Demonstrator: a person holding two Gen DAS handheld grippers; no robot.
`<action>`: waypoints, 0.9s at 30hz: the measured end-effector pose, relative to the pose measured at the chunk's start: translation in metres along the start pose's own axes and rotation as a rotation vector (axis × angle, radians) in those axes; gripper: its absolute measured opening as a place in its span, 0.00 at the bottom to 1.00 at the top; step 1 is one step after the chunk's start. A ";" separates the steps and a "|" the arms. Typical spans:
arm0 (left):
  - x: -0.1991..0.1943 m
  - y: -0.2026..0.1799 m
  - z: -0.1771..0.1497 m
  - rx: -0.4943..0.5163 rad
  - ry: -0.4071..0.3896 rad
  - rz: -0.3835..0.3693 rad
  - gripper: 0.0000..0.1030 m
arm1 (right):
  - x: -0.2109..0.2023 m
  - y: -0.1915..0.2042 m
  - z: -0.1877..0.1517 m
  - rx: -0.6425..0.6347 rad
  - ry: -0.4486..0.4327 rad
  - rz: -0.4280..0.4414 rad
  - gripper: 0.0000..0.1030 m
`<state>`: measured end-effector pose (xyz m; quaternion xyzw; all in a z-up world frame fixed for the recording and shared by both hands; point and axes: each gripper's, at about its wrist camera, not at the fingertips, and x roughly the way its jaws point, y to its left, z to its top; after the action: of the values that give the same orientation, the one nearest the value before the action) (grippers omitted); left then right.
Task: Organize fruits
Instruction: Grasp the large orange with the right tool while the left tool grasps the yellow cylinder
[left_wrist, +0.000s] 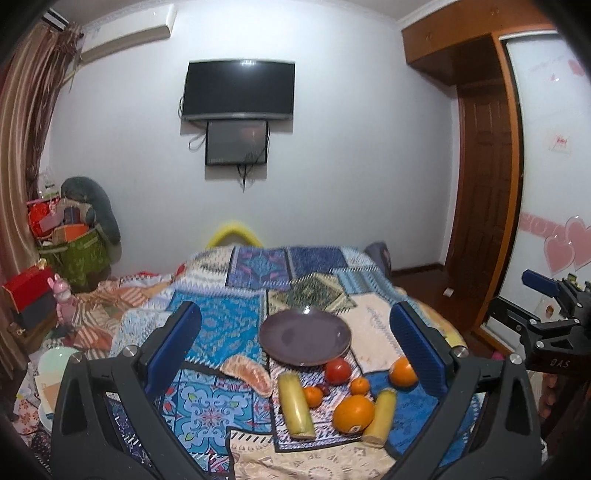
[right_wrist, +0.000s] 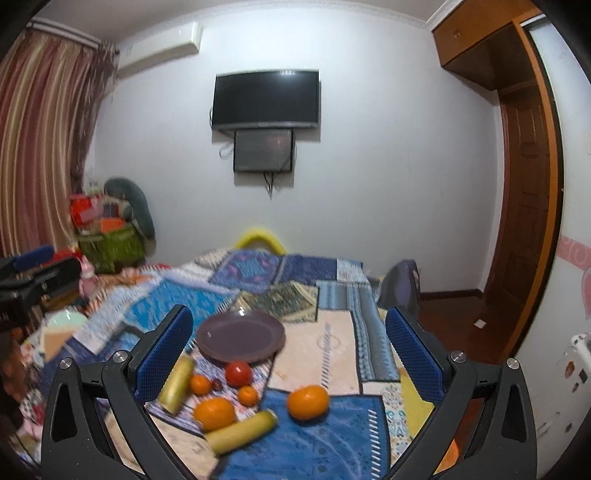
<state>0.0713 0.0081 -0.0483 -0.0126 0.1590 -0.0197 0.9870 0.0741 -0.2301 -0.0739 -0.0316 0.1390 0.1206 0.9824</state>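
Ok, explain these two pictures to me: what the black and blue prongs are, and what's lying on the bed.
Each picture comes from a camera mounted on a hand-held gripper, looking out along its two blue-padded fingers. The first shows the left hand-held gripper, the second the right hand-held gripper. Both are open and hold nothing. On the patterned bedspread lie an empty purple plate, a red tomato, several oranges, the largest nearest the camera, and two yellow cylinders I can't identify.

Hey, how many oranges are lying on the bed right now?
4: a big orange nearest, between the bananas; another far right; two small ones, and, below the tomato. None seem hidden.
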 end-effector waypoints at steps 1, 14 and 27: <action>0.006 0.001 -0.002 0.002 0.016 0.002 1.00 | 0.004 -0.001 -0.003 -0.008 0.014 -0.004 1.00; 0.103 0.023 -0.035 0.030 0.332 -0.026 0.68 | 0.073 -0.042 -0.043 0.058 0.266 0.002 0.81; 0.166 0.017 -0.083 0.041 0.529 -0.073 0.68 | 0.117 -0.052 -0.073 0.092 0.416 0.022 0.73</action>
<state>0.2033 0.0166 -0.1802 0.0074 0.4105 -0.0611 0.9098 0.1768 -0.2610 -0.1752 -0.0095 0.3443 0.1157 0.9316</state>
